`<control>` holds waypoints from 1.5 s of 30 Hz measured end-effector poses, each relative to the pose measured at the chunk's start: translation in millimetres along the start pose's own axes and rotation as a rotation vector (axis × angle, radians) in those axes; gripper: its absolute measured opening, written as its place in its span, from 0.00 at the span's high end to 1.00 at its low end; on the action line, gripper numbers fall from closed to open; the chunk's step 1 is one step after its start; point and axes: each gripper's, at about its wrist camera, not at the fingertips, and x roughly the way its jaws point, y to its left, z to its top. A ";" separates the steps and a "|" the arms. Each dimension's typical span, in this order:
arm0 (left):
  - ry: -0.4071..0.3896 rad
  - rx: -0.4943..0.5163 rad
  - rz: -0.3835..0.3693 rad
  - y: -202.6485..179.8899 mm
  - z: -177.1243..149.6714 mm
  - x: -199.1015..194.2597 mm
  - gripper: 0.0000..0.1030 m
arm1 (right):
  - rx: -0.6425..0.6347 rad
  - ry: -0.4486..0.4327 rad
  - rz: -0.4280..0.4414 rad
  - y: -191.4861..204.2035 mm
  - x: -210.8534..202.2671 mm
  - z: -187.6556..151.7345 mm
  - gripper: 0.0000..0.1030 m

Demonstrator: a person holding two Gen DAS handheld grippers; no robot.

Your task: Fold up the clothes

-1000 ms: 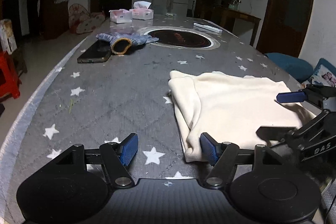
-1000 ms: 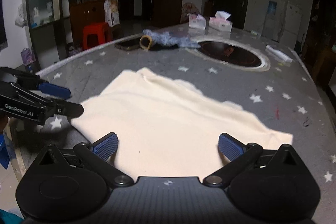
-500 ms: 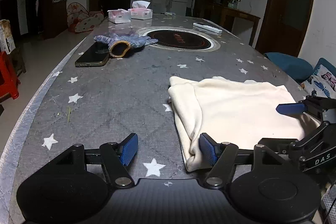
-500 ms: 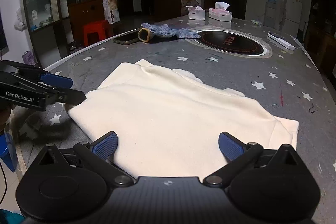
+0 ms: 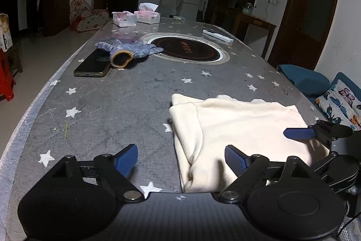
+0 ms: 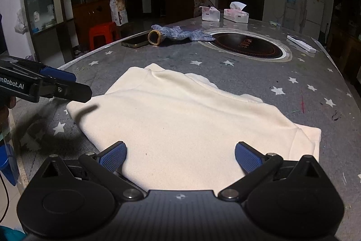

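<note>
A cream garment point(image 5: 239, 130) lies folded flat on the grey star-patterned table point(image 5: 117, 105); it fills the middle of the right wrist view point(image 6: 180, 119). My left gripper point(image 5: 181, 160) is open and empty, raised above the garment's near left corner. My right gripper point(image 6: 180, 154) is open and empty, over the garment's near edge. The right gripper also shows at the right of the left wrist view point(image 5: 315, 141), and the left gripper at the left of the right wrist view point(image 6: 65, 87).
A phone point(image 5: 93, 63) and a blue knit glove point(image 5: 128, 52) lie at the far left of the table. A round inset cooktop point(image 5: 185, 51), two tissue boxes point(image 5: 146, 16) and a white remote point(image 5: 217, 36) sit further back. A sofa with cushions point(image 5: 338, 101) stands to the right.
Both grippers have pulled back and risen from the garment. The garment lies still and both stay open.
</note>
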 end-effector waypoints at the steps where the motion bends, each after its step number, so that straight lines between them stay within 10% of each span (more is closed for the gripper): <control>1: 0.002 0.000 0.000 -0.8 0.8 0.6 0.14 | -0.002 0.003 0.000 0.3 0.0 0.6 0.00; 17: 0.008 -0.009 0.052 3.6 3.9 3.0 0.03 | -0.049 0.005 -0.008 5.3 -3.3 5.5 0.02; 31: -0.022 -0.094 0.069 30.2 17.4 -2.6 0.06 | -0.282 -0.011 0.118 56.5 -16.1 21.2 0.42; 45: 0.024 -0.298 -0.088 54.7 24.0 5.8 0.19 | -0.486 0.015 0.149 103.2 14.1 30.5 0.66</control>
